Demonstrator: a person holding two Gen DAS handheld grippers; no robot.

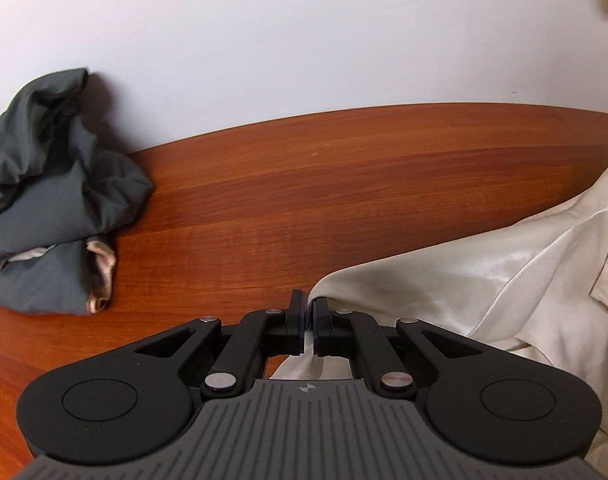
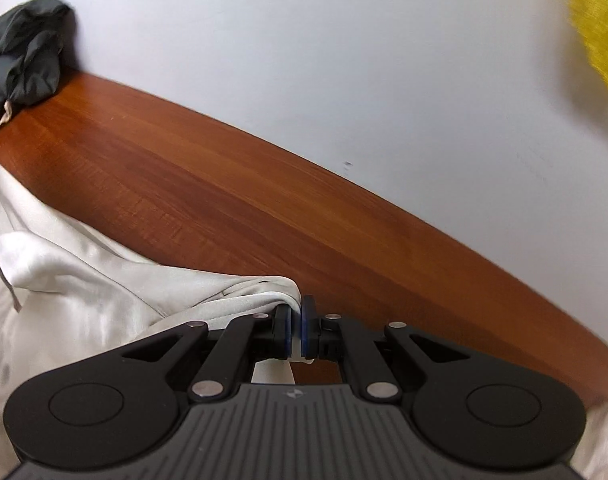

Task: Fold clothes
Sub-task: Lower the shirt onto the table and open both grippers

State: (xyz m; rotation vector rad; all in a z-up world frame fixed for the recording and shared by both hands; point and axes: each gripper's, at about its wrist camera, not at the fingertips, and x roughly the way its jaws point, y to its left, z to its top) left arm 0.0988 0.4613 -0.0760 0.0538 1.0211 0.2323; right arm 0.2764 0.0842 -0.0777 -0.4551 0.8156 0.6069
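You have two garments on one table. On the left, the dark grey garment [image 1: 52, 196] sits crumpled against the wall [image 1: 304, 40], with a bit of pale lining showing at its near edge. To the right of it lies bare wood, and then the cream satin garment [image 1: 483, 280] spreads across the near right part of the table [image 1: 304, 184]. Your left gripper [image 1: 308, 312] is clenched on one corner of the cream fabric, and your right gripper [image 2: 297, 316] is clenched on another bunched edge of it, with the cloth sagging between them. The table is reddish-brown wood, pushed up to a plain pale wall. A strip of yellow fabric [image 2: 599, 28] hangs at the far right.
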